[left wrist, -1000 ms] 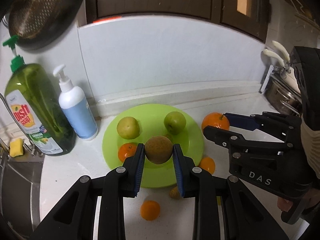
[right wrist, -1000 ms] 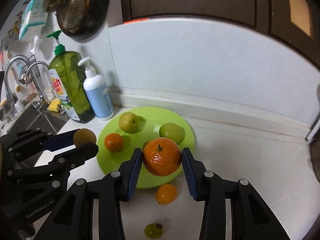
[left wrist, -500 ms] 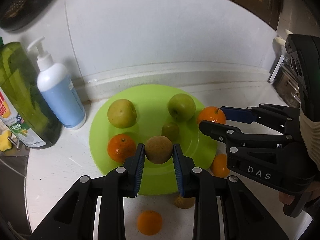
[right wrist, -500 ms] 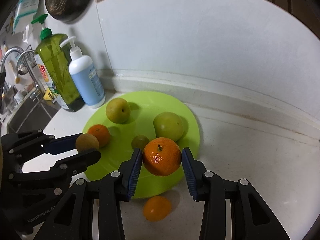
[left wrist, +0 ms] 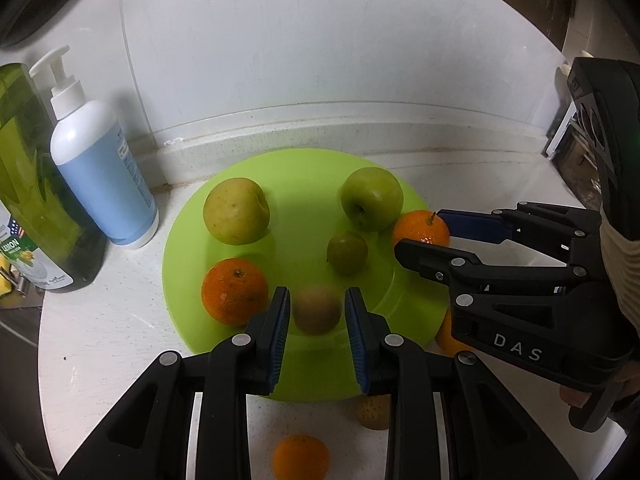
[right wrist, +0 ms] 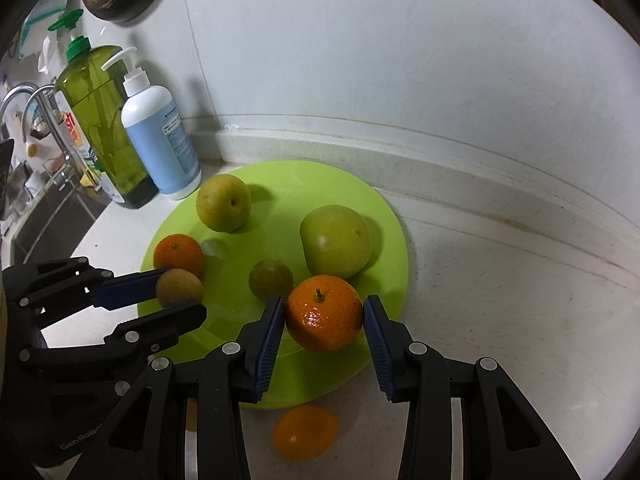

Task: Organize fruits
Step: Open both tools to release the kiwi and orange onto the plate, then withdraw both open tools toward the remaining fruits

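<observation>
left wrist view: left hand-held gripper [left wrist: 317, 314] over the near edge of the green plate [left wrist: 304, 184], pads standing just off the brown fruit [left wrist: 316, 309] on both sides; fruit blurred, so released or merely loosened cannot be told. already on plate: yellow-green fruit [left wrist: 236, 211], green apple [left wrist: 371, 198], small green fruit [left wrist: 347, 252], orange [left wrist: 234, 291]. right hand-held gripper [left wrist: 424, 236] at the plate's right edge, clamped on a stemmed mandarin [left wrist: 420, 230]. still on the counter [left wrist: 100, 332]: small orange fruit [left wrist: 300, 456] and a yellowish fruit [left wrist: 374, 412], both partly hidden behind the fingers; another orange patch under the right hand-held gripper, mostly covered.

right wrist view: right hand-held gripper [right wrist: 323, 316] clamped on the mandarin [right wrist: 323, 312], held over the plate's near right portion; contact with the plate not discernible. left hand-held gripper [right wrist: 176, 292] around the brown fruit [right wrist: 178, 288] at the plate's left edge. one small orange fruit [right wrist: 305, 432] on the counter below the plate. soap bottles behind, unrelated.

judgement: more than half done; two fruits at placement, at least two left to collect.
</observation>
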Tool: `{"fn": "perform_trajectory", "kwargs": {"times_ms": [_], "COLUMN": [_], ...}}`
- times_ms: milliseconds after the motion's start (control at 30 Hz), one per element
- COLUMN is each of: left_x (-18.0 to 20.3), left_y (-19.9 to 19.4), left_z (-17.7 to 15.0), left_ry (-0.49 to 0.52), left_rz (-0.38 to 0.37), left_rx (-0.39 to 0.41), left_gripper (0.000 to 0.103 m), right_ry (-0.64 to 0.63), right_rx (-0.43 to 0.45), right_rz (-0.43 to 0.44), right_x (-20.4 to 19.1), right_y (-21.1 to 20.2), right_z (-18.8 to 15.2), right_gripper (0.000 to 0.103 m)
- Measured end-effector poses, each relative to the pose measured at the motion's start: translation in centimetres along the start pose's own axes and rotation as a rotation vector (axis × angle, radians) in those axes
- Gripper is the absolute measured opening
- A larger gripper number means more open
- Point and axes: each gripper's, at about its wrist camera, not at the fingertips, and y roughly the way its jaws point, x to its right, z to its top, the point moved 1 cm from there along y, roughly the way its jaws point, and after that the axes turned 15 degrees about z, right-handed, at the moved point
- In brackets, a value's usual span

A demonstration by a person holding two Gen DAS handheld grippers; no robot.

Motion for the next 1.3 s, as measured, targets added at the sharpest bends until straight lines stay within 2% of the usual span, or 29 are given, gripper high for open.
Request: {"fn": "perform_trajectory", "kwargs": {"times_ms": [133,267,600,700,833,933,1000,1300], "left_x": [-0.1,-0.5,-1.6,-2.0,-2.9,-3.6,-4.0,-5.1], "left_y": [-0.1,-0.8,-5.1,-6.7,-8.8,-10.3,-11.3,-13.7], "left_z": [0.0,-0.2,-1.0,-1.2,-1.5,-1.8,-2.2,-4.7], "left_ry": [0.003,-0.012,-0.028,-0.041,-0.061,-0.068,-0.069,-0.069], "left_rz": [0.003,0.003,0.031,0.032,0.039,0.056,0.072,0.102], "left_rx": [0.002,0.009,0.085,0.108,0.146,0.173,0.195,0.232], "left_gripper": [0.031,0.039,0.052,0.058,0.062,0.071,0.079,0.084], "right_ry": [0.006,0.004,0.007,0.009,-0.003,-0.009,-0.011,0.024], "right_rx": [-0.007,0.007,0.052,0.080,0.121,0.156,0.179,0.254], "right_rz": [-0.002,-0.002,-0.010,-0.019,-0.054,-0.083,-0.100,-0.148], "right_x": [0.0,-0.2,-2.2,-3.1,-4.4,-5.4,-6.1,-8.6], "right_y": [0.2,0.0,-2.8,-4.3,-6.2,-7.7,-8.6,-11.5], "right_z": [0.0,-0.1,-0.7,-1.0,-1.3,-1.5,-1.9,-4.2], "right_gripper": [0.042,0.042,0.042,0.050,0.051,0.058,0.059,0.065]}}
